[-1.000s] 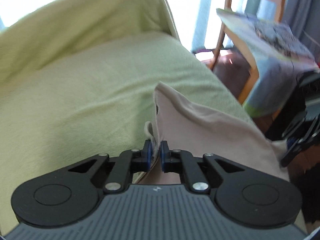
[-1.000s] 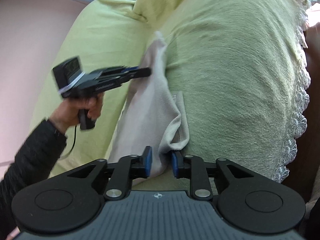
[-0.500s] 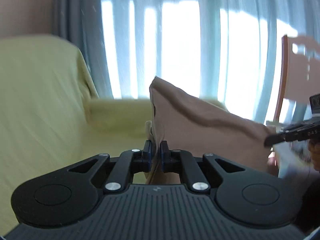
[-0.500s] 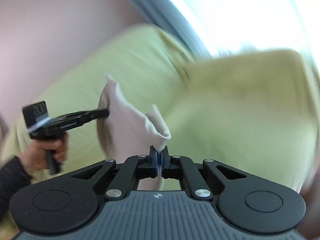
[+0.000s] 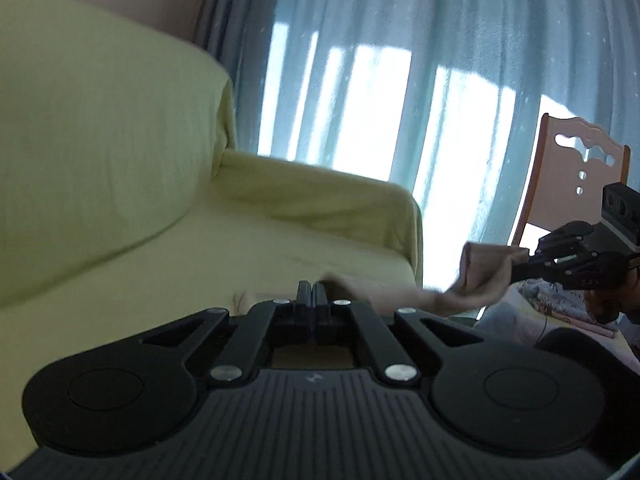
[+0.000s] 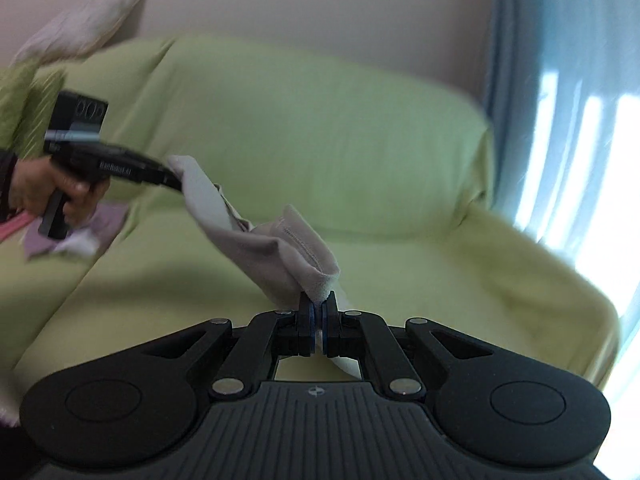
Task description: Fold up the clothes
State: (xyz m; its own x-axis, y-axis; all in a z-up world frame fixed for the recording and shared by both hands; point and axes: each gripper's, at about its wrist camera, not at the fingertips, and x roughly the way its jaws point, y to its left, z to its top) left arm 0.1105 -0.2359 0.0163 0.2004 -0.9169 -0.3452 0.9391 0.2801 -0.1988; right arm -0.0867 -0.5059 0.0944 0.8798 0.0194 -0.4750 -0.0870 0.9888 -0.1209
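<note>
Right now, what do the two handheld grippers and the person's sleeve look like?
Both are black: ribbed housing, round pivot discs, silver screws. The right gripper has blue pads and a black boxy camera module; the left gripper has white lettering and a pistol handle. A dark sleeve shows.

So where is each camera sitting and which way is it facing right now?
Left wrist: on the left hand-held gripper, facing the green sofa, curtain and chair; right hand-held gripper at right.
Right wrist: on the right hand-held gripper, facing the sofa back; left hand shows.
Shared: the beige garment both are shut on.
</note>
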